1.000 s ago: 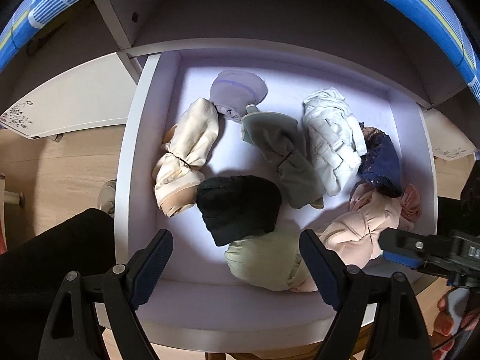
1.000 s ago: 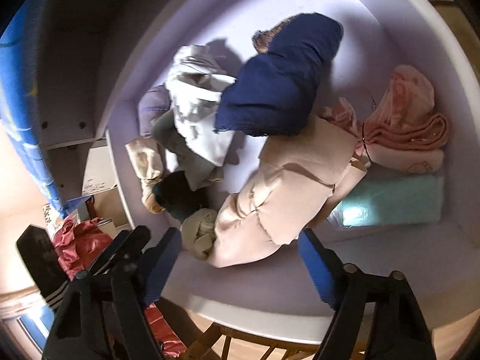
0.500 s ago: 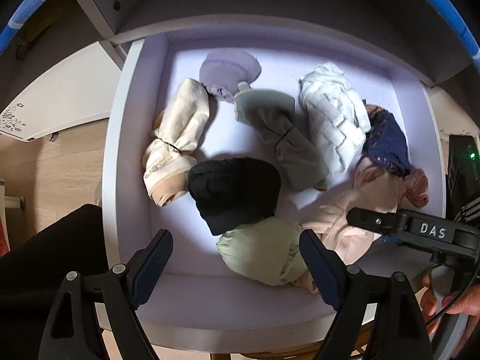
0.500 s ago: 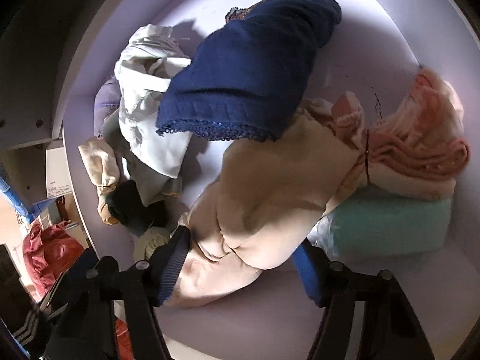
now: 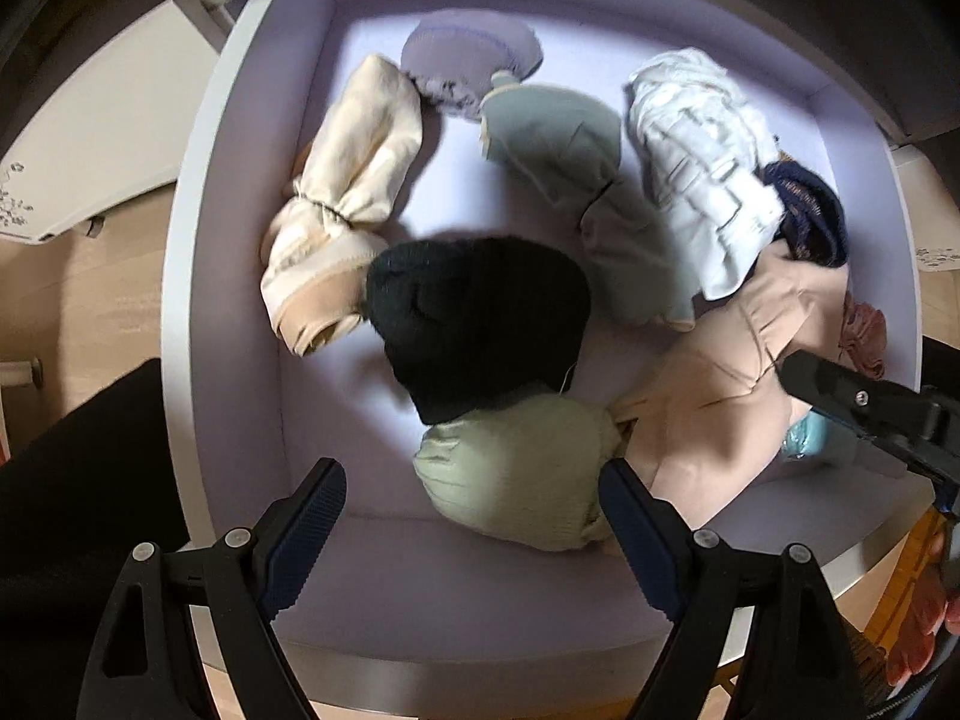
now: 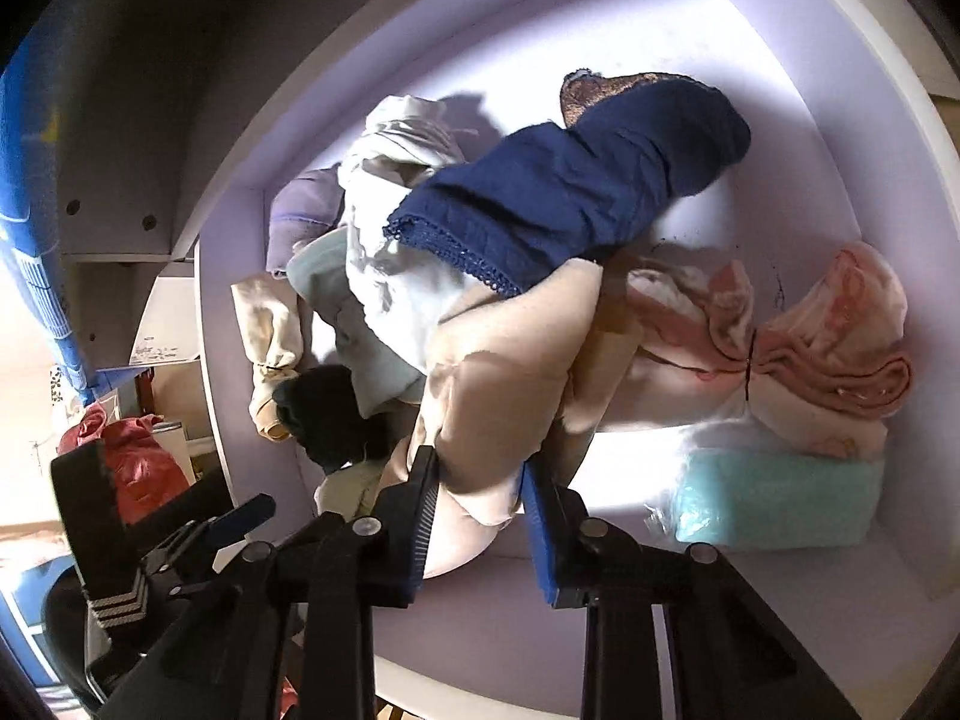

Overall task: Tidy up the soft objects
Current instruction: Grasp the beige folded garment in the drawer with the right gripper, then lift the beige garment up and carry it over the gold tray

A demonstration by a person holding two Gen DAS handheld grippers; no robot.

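Two grippers: mine, over the drawer (image 5: 228, 192).
Right gripper (image 6: 477, 495): just closed, clenched on beige bundle (image 6: 510, 378).
Left gripper (image 5: 474, 516): spread wide, empty, above green bundle (image 5: 516, 474).

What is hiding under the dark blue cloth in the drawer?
The dark blue cloth lies across a white bundle and the beige bundle that the right gripper has just closed on. Whatever else lies beneath it stays covered.

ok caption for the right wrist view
Right hand-held gripper pinches a beige cloth bundle in a lilac drawer of rolled garments.
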